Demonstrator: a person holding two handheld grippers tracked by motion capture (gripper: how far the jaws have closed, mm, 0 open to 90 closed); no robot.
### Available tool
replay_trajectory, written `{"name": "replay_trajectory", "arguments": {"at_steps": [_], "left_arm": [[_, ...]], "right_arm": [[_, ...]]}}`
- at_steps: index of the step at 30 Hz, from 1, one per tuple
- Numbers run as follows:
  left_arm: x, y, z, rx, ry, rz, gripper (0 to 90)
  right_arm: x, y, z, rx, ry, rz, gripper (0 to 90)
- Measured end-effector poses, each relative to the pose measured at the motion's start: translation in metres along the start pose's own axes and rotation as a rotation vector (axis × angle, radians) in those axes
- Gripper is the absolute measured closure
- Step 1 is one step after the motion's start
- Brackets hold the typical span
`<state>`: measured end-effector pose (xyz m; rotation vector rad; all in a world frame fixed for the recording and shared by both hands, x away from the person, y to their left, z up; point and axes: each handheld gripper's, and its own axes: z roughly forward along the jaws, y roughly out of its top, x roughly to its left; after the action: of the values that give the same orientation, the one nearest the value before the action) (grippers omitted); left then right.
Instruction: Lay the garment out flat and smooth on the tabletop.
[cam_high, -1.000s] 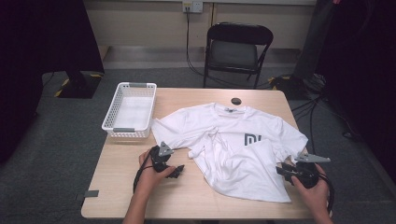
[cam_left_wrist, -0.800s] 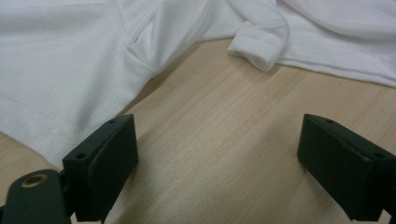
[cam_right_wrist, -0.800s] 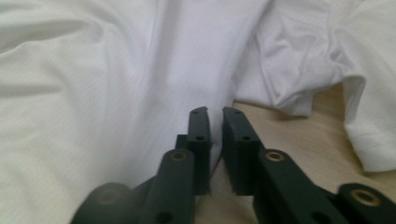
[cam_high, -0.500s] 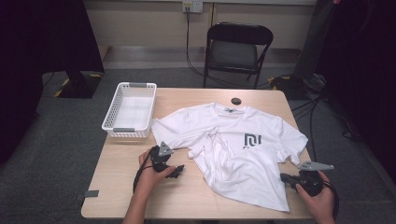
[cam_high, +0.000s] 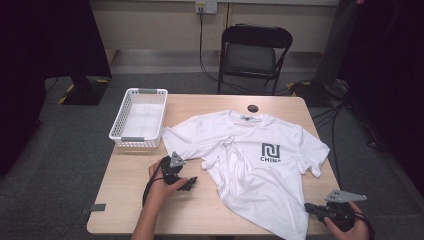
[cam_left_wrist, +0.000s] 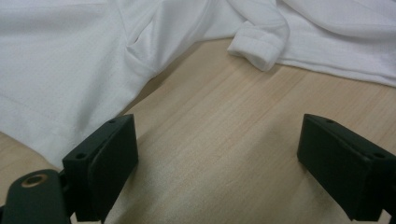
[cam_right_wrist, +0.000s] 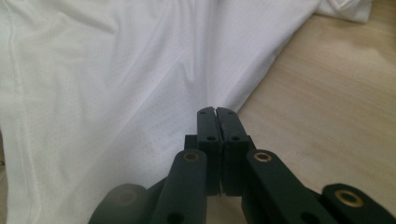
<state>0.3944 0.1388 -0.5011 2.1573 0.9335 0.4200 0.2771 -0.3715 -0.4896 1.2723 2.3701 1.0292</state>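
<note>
White cotton T-shirt (cam_high: 250, 165) lies spread on the light wooden table (cam_high: 125, 200), its long axis running from the collar at the far edge to the hem at the near right corner (rumpled through the middle). Right gripper (cam_high: 311, 209) has just clamped onto that hem; left gripper (cam_high: 189, 183) rests released beside the crumpled sleeve.

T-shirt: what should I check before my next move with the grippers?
1. Right gripper shut on the T-shirt edge: ok, a white sliver shows between its tips.
2. Left gripper open with only bare table between its jaws: ok.
3. T-shirt lying flat: not ok, it is bunched near the sleeve.
4. Basket empty: ok.
5. Basket clear of the T-shirt: cannot tell, the sleeve lies close to its corner.
</note>
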Motion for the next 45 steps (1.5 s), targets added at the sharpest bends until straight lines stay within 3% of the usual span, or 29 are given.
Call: {"name": "replay_trajectory", "arguments": {"at_steps": [4,7,12,20,23,26,27,31,45], "left_arm": [[0.0,0.0,0.0,0.0,0.0,0.0,11.7],[0.0,0.0,0.0,0.0,0.0,0.0,11.7],[0.0,0.0,0.0,0.0,0.0,0.0,11.7],[0.0,0.0,0.0,0.0,-0.001,0.001,11.7],[0.0,0.0,0.0,0.0,0.0,-0.001,11.7],[0.0,0.0,0.0,0.0,0.0,0.0,11.7],[0.001,0.0,0.0,0.0,0.0,0.001,11.7],[0.001,0.0,0.0,0.0,-0.001,0.001,11.7],[0.001,0.0,0.0,0.0,0.0,0.001,11.7]], "right_arm": [[0.003,-0.006,-0.006,0.003,0.015,0.002,87.9],[0.002,-0.007,-0.008,0.006,0.013,0.016,80.1],[-0.004,0.005,-0.007,-0.042,-0.02,0.033,71.7],[-0.03,0.035,0.019,-0.089,-0.105,0.09,70.0],[-0.039,0.043,0.03,-0.076,-0.126,0.119,69.4],[-0.042,0.048,0.038,-0.065,-0.141,0.117,70.1],[-0.043,0.049,0.04,-0.054,-0.147,0.112,75.1],[-0.042,0.045,0.039,-0.037,-0.113,0.079,89.0],[-0.022,0.005,0.0,-0.003,-0.039,0.054,89.7]]}}
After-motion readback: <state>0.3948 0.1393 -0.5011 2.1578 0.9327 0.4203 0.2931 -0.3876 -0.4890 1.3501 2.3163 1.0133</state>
